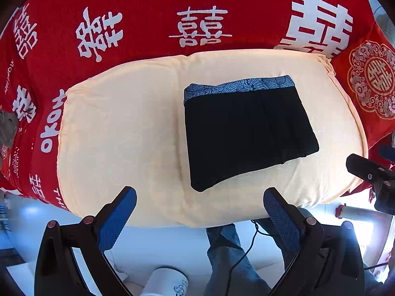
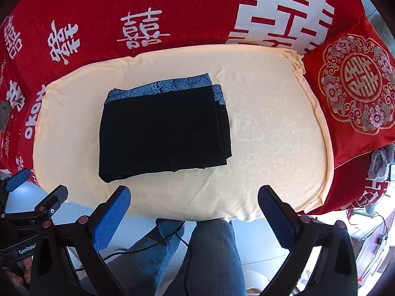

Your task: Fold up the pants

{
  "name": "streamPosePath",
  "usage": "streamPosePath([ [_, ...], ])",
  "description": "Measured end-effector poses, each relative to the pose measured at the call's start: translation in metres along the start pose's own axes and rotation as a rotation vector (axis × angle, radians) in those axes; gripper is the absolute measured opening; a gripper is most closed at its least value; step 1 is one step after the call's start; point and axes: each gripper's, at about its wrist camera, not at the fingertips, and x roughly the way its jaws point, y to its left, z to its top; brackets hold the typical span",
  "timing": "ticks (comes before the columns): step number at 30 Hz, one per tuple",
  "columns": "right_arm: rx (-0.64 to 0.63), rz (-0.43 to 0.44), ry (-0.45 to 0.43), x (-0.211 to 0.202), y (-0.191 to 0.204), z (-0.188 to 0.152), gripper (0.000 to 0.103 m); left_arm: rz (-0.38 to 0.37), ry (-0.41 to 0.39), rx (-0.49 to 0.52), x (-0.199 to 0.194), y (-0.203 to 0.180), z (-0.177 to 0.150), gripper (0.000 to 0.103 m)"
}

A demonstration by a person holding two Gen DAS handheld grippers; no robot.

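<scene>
Cream cushion on red sofa cover; folded black pants flat on cushion.

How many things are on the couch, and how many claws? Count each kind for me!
Folded black pants: 1
Cream cushion under the pants: 1
Red pillow with the gold pattern: 1
Red blanket with white letters: 1
Claws, both open and holding nothing: 2, the left claw and the right claw
Total: 6

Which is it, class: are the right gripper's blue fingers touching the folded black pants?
Apart. Right wrist view: cream cushion shows between right gripper and pants.
</scene>
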Motion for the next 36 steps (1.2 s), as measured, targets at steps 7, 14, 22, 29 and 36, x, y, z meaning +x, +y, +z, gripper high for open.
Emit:
streamPosePath([
  [7,-0.001,0.002,-0.007,0.0005,0.0021,-0.0010,0.103,0.002,0.003,0.001,-0.0002,0.0011,-0.0015,0.103],
  [14,0.000,-0.001,-0.017,-0.0006,0.0054,-0.0016,0.103,0.006,-0.001,-0.003,-0.0012,0.0043,0.0002,0.103],
  [22,-0.003,-0.009,-0.021,-0.0007,0.0082,-0.0023,0.103,0.002,0.003,-0.005,-0.0002,0.0064,-0.0011,0.103],
  [29,-0.017,-0.013,-0.021,-0.0017,0.0089,-0.0005,0.103,-0.001,0.004,-0.010,0.0004,0.0068,-0.0012,0.103],
  [36,-0.012,-0.016,-0.019,-0.0027,0.0054,0.0021,0.103,0.002,0.008,-0.016,0.0016,0.0044,-0.0014,0.103],
])
